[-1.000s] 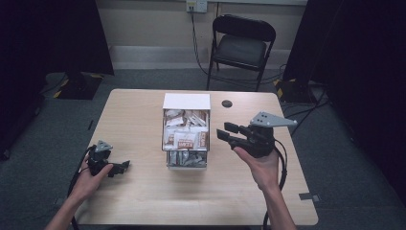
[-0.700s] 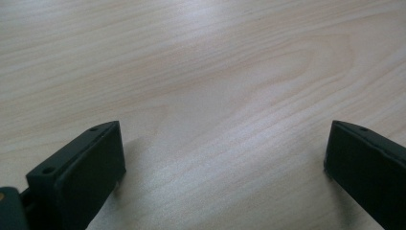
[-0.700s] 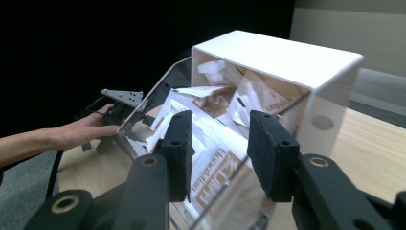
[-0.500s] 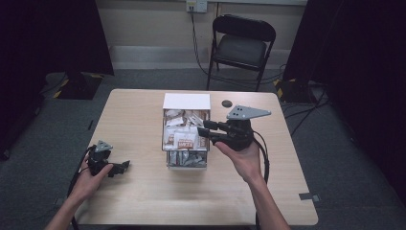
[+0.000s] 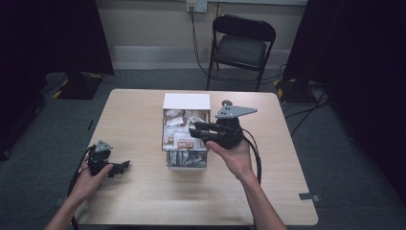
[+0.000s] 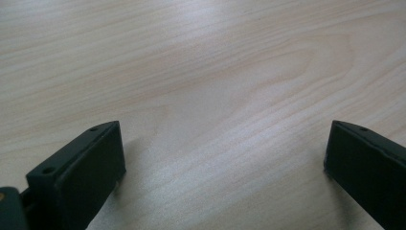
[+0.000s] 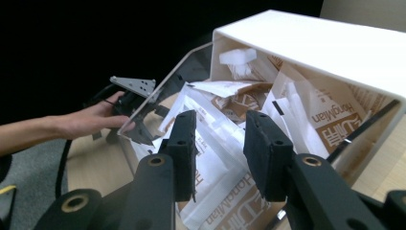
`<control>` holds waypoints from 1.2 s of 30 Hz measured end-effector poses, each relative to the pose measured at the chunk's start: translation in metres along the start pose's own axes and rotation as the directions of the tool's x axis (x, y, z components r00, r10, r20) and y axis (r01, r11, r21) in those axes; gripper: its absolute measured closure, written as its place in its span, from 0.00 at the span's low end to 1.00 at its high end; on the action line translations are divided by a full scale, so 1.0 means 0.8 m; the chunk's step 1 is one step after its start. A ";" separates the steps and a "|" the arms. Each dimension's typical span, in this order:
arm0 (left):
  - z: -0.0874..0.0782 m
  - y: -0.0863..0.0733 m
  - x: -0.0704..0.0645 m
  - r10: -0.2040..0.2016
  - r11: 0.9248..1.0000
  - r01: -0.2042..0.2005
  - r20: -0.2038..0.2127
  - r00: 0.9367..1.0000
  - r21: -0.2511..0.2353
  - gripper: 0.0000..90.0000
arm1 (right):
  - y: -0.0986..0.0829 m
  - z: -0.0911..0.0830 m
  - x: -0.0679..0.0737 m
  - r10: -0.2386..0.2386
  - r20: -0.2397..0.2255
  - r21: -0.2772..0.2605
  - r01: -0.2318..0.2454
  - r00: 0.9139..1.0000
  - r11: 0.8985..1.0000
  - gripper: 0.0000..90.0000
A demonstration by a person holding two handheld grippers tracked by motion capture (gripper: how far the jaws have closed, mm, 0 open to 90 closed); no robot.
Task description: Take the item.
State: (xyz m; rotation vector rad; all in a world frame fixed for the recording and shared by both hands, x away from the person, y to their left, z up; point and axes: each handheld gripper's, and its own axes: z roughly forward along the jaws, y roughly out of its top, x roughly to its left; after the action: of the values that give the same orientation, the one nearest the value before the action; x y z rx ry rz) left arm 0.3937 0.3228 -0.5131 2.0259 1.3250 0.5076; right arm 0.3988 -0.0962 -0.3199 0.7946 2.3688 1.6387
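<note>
A clear box with a white back cover (image 5: 186, 101) stands mid-table, stuffed with white and brown sachets (image 5: 177, 139). My right gripper (image 5: 194, 130) hovers over the box's right side, jaws pointing left and open, with nothing between them. In the right gripper view the gripper (image 7: 220, 132) hangs just above the sachets (image 7: 225, 165), with the white cover (image 7: 335, 48) at the upper right. My left gripper (image 5: 125, 166) rests on the table at the near left, open. The left gripper view has its gripper (image 6: 222, 139) spread wide over bare wood.
The light wooden table (image 5: 143, 201) has free room on both sides of the box. A small black disc (image 5: 226, 102) lies behind the right gripper. A folding chair (image 5: 242, 45) stands beyond the far edge. The left hand's gripper (image 7: 129, 91) appears past the box.
My right gripper has moved left, from beside the box's right side to over its contents. The left gripper has stayed where it was.
</note>
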 end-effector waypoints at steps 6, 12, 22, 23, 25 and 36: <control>0.000 0.000 0.000 0.000 1.000 0.000 0.000 1.000 0.000 0.00 | -0.001 0.006 -0.001 -0.004 -0.003 0.019 0.004 1.000 1.000 0.74; 0.000 0.000 0.000 0.000 1.000 0.000 0.000 1.000 0.000 0.00 | -0.002 0.006 -0.001 -0.010 -0.003 0.032 0.010 1.000 0.999 0.75; 0.000 0.000 0.000 0.000 1.000 0.000 0.000 1.000 0.000 0.00 | -0.003 0.009 0.003 -0.013 -0.026 0.064 0.014 1.000 0.998 0.77; 0.000 0.000 0.000 0.000 1.000 0.000 0.001 1.000 0.000 0.00 | -0.003 0.008 0.002 -0.007 -0.031 0.061 0.009 0.999 0.998 0.78; 0.000 0.000 0.000 -0.002 1.000 0.002 0.005 1.000 0.000 0.00 | -0.003 0.006 0.002 -0.002 -0.039 0.056 0.004 0.999 0.998 0.80; 0.000 0.000 0.000 -0.001 1.000 0.001 0.005 1.000 0.001 0.00 | -0.004 -0.001 0.005 0.001 -0.099 0.049 0.004 0.995 0.999 0.85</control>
State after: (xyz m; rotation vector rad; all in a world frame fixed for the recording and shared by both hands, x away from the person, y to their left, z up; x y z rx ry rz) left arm 0.3935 0.3228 -0.5132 2.0256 1.3237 0.5011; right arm 0.3939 -0.0958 -0.3215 0.7363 2.4854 1.6625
